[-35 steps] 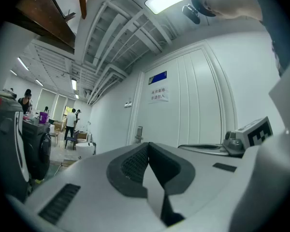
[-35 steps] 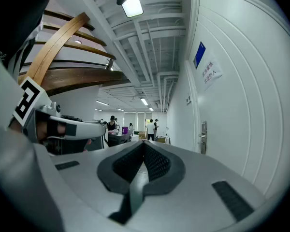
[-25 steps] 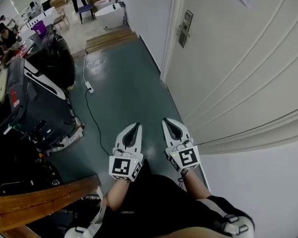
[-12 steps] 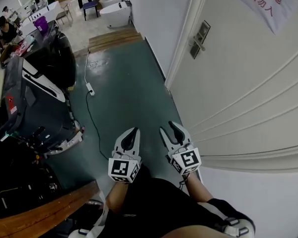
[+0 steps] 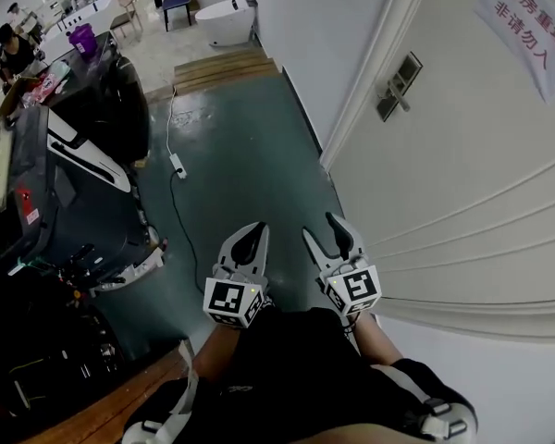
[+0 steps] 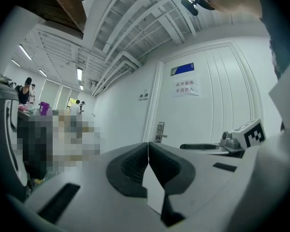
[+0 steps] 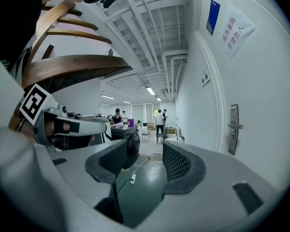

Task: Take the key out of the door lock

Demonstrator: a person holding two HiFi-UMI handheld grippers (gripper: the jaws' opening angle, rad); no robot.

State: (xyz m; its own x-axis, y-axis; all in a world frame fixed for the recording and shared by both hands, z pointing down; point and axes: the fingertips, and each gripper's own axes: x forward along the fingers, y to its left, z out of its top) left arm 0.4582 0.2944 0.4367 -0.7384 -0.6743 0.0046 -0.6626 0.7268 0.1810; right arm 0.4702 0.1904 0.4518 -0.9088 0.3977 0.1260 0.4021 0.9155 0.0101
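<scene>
nothing's done yet: both my tools hang well short of the door lock [image 5: 398, 86], and the key there is too small to make out. my left gripper [image 5: 257, 229] is pressed together and empty, and my right gripper [image 5: 320, 227] is opening on nothing.

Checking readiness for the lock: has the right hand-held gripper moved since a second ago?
Yes: the right hand-held gripper is opening its jaws, empty, spreading apart across the green floor.
</scene>
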